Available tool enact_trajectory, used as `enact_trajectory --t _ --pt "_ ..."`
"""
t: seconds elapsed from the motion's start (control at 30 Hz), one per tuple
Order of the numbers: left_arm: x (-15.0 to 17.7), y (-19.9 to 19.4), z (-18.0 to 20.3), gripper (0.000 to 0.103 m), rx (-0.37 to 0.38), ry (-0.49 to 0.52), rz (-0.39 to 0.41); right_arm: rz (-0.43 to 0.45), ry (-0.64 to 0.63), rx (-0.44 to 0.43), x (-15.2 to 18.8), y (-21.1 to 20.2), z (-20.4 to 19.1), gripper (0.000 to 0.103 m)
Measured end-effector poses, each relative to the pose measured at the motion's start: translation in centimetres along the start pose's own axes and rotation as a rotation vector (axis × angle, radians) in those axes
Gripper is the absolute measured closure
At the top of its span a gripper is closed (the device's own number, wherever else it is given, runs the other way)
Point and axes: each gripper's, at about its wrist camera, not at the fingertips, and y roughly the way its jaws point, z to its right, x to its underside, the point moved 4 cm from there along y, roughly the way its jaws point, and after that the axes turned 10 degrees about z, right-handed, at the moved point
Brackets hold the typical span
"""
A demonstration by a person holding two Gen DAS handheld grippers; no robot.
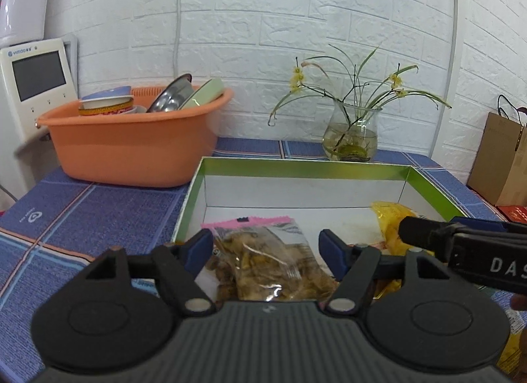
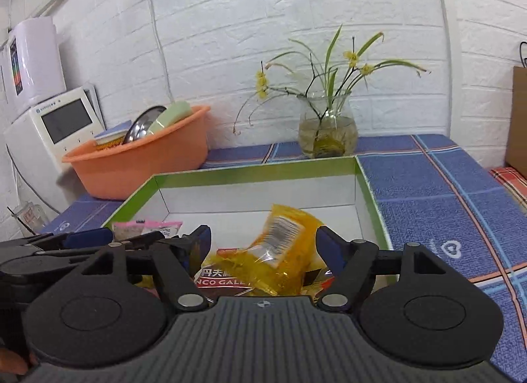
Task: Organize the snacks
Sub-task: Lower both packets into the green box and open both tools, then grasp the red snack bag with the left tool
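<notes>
Three snack packets are counted in the one green-rimmed box (image 2: 362, 182) at lower centre: a pink-topped clear packet (image 1: 263, 258) between the parted left gripper (image 1: 265, 248), a yellow packet (image 2: 280, 251) between the wide-spread right gripper (image 2: 263, 246), neither pressed, and a red one (image 2: 224, 279) lettered "NCO GALE".

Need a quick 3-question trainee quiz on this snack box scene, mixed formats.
1. True or false: the yellow packet lies inside the green box.
2. The clear packet between the left gripper fingers has a top edge of which colour? A pink, B blue, C green.
3. What stands behind the box, right of the orange basin?

Key: 1 true; 2 A; 3 a glass vase with yellow flowers.
</notes>
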Motion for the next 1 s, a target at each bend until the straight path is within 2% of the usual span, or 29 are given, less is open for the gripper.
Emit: enact_trajectory --t 0.17,0.27,0.33,0.37,0.4,0.5,0.6,0.67,0.77,0.9,1.0 --pt "-0.8 -0.7 -0.5 0.026 -0.011 -0.012 0.015 0.045 0.038 0.031 -0.6 -3.5 0.3 0.000" --pt "-1.8 -1.8 -1.1 0.021 -0.024 -0.017 0.039 0.049 0.089 0.011 -0.3 -6.7 0.6 0.000" --pt "-2.5 -2.8 -1.2 0.017 -0.024 -0.013 0.061 0.042 0.128 -0.023 0.2 -8.9 1.0 0.000" --pt "-2.8 -3.4 -1.3 0.009 -0.020 -0.012 0.074 0.042 0.145 -0.037 0.5 -9.7 1.2 0.000" --pt "-3.1 -4.1 -1.3 0.003 -0.012 -0.006 0.089 0.044 0.167 -0.053 0.9 -10.9 1.4 0.000" --pt "-3.4 -6.6 -0.7 0.002 0.031 0.042 0.126 0.066 0.202 -0.051 1.9 -13.7 2.2 0.000" --pt "-2.9 -9.1 0.2 0.000 0.099 0.096 0.125 0.096 0.204 0.028 3.1 -16.4 3.6 0.000" --pt "-1.9 -11.0 0.6 0.001 0.139 0.111 0.118 0.071 0.160 0.076 4.0 -17.2 4.3 0.000" --pt "1.3 -14.4 1.0 0.001 0.245 0.173 0.104 -0.007 0.085 0.106 5.6 -17.6 4.9 0.000" --pt "5.1 -17.8 1.3 0.000 0.329 0.207 0.087 -0.094 0.053 0.076 7.7 -16.8 5.0 0.000" --pt "6.6 -18.6 1.8 0.000 0.361 0.231 0.067 -0.141 0.032 0.062 8.7 -15.9 4.5 0.000"
